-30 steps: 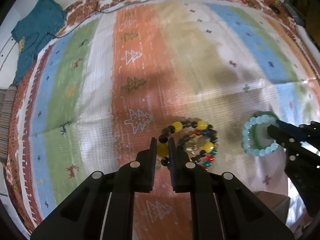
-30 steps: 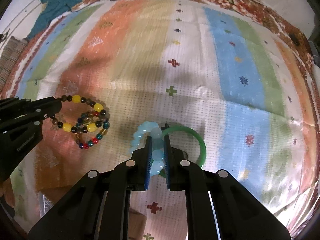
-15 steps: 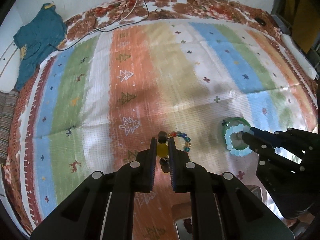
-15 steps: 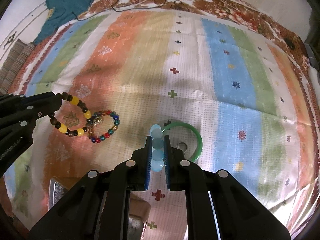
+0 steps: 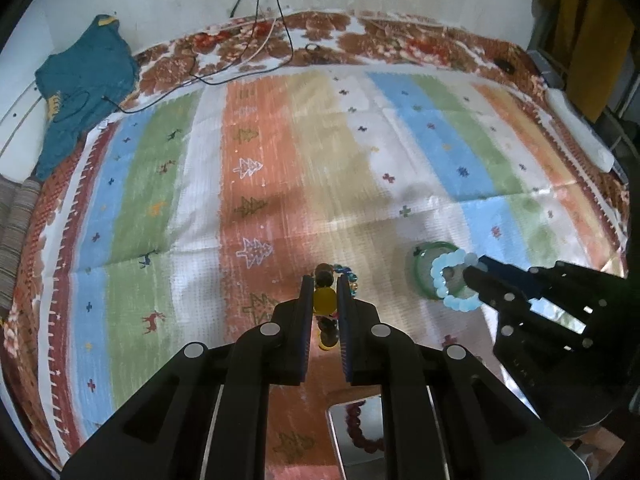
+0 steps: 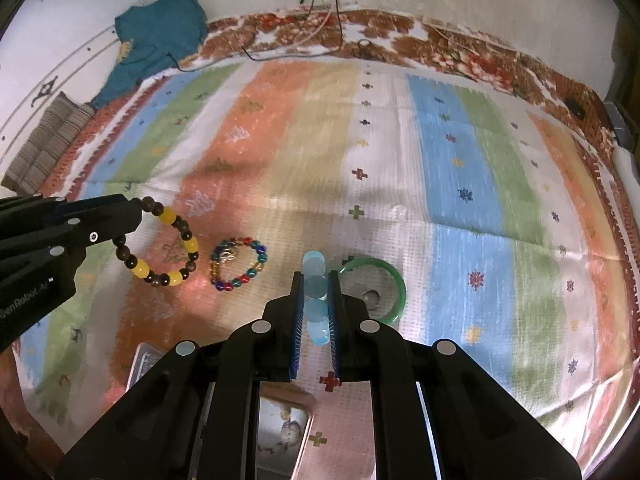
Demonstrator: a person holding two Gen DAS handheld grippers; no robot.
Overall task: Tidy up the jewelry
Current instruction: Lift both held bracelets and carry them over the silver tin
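Note:
My left gripper (image 5: 323,286) is shut on a yellow-and-brown bead bracelet (image 5: 324,298) and holds it above the striped cloth; the bracelet hangs from it in the right wrist view (image 6: 168,250). My right gripper (image 6: 315,280) is shut on a pale blue bead bracelet (image 6: 314,298), lifted off the cloth; it also shows in the left wrist view (image 5: 450,282). A multicoloured bead bracelet (image 6: 238,264) lies on the cloth between the grippers. A green bangle (image 6: 390,282) lies on the cloth just right of my right gripper.
A striped cloth (image 6: 460,168) covers the surface. A shiny metal tray (image 5: 360,432) lies under the grippers near the front edge. A teal garment (image 5: 80,80) and cables (image 5: 256,48) lie at the far side. A small round metal piece (image 6: 371,298) sits inside the bangle.
Both grippers have risen and pulled back from the cloth, each lifting its bracelet. The multicoloured bracelet and the green bangle stayed on the cloth.

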